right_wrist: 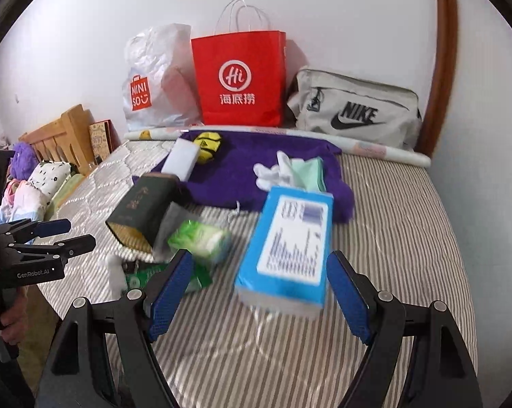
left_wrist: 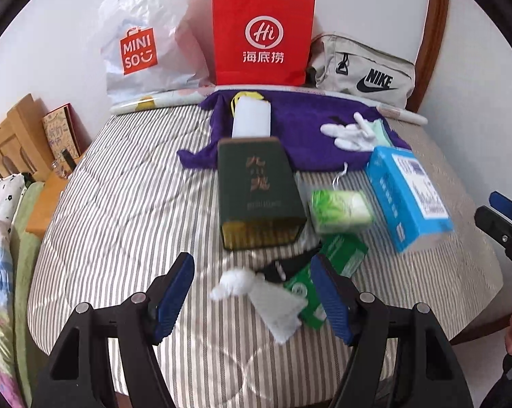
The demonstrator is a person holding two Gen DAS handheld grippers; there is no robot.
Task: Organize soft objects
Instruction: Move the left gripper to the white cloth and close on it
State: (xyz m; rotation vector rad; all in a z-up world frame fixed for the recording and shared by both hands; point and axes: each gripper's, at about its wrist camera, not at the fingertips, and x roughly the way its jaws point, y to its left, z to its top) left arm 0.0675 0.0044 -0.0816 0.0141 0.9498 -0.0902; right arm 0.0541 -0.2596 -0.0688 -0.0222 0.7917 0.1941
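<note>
Left wrist: left tongs released, empty, low centre over white sock on bed. Drop straight, pinch mid-sock, avoid green pack.
Right wrist: right tongs released, blue box between, untouched.

The blue box is smeared by motion, its label unreadable. The green packet lies partly hidden behind the left claw.
</note>
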